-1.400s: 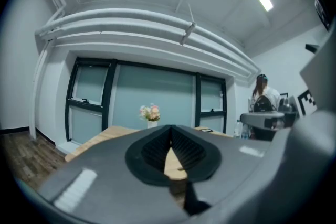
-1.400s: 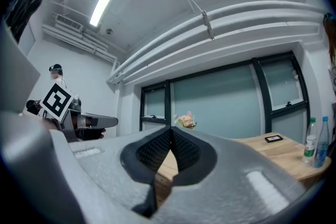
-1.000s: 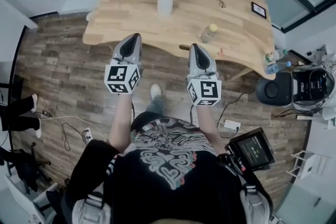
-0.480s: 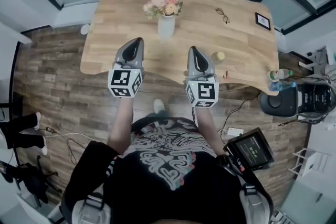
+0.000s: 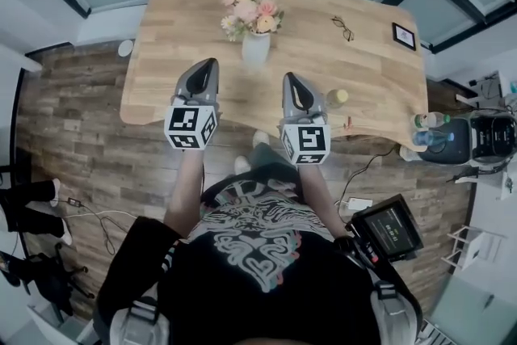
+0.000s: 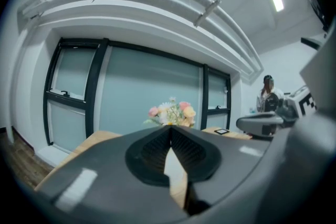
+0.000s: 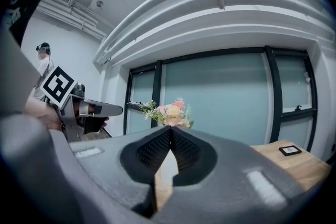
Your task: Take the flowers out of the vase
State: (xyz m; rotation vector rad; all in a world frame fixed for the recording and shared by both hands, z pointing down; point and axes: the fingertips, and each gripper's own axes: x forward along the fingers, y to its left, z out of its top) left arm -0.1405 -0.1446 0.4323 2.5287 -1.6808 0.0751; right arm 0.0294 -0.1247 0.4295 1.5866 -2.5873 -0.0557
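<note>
A bunch of pink, peach and white flowers [image 5: 251,12] stands in a white vase [image 5: 255,49] near the middle of the wooden table [image 5: 170,12]. My left gripper [image 5: 212,62] hovers over the table's near edge, left of the vase, jaws shut and empty. My right gripper [image 5: 286,77] is level with it on the vase's right, also shut and empty. The flowers [image 6: 172,113] peek over the jaws in the left gripper view, and the blooms [image 7: 167,112] show likewise in the right gripper view. The vase is hidden in both gripper views.
On the table lie glasses [image 5: 342,27], a small dark frame [image 5: 401,35] and a yellow-capped bottle [image 5: 336,98] just right of my right gripper. Bottles [image 5: 426,129] stand off the table's right end. A monitor [image 5: 389,229] hangs at my right hip. Windows lie beyond the table.
I have stepped up to the table: both grippers have advanced from over the floor to above the table's near edge, and the vase is now closer between them.
</note>
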